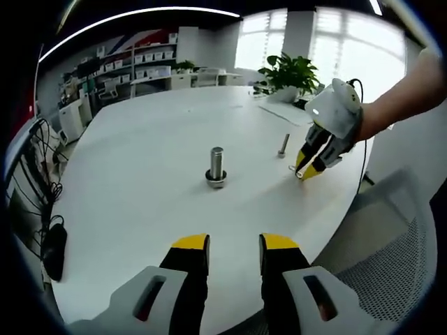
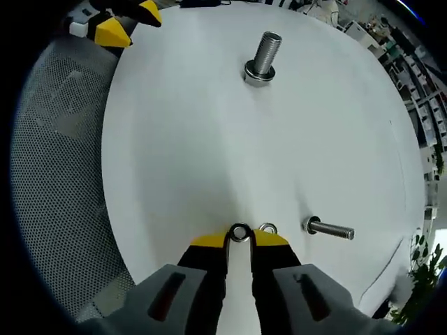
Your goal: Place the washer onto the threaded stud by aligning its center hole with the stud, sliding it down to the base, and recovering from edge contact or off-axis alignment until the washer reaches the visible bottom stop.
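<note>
Right gripper view — right gripper (image 2: 239,236) clenched on a washer (image 2: 239,232); left gripper (image 1: 234,246) parted, holding nothing.

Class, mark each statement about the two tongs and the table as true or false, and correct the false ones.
1. The right tongs grip a washer at their tips. True.
2. The big stud lies on its side. False: it stands upright on the white table.
3. The left tongs hold a washer. False: they are open and hold nothing.
4. A second washer lies on the table beside the right tongs' tips. True.
5. A small bolt lies near that washer. True.
</note>
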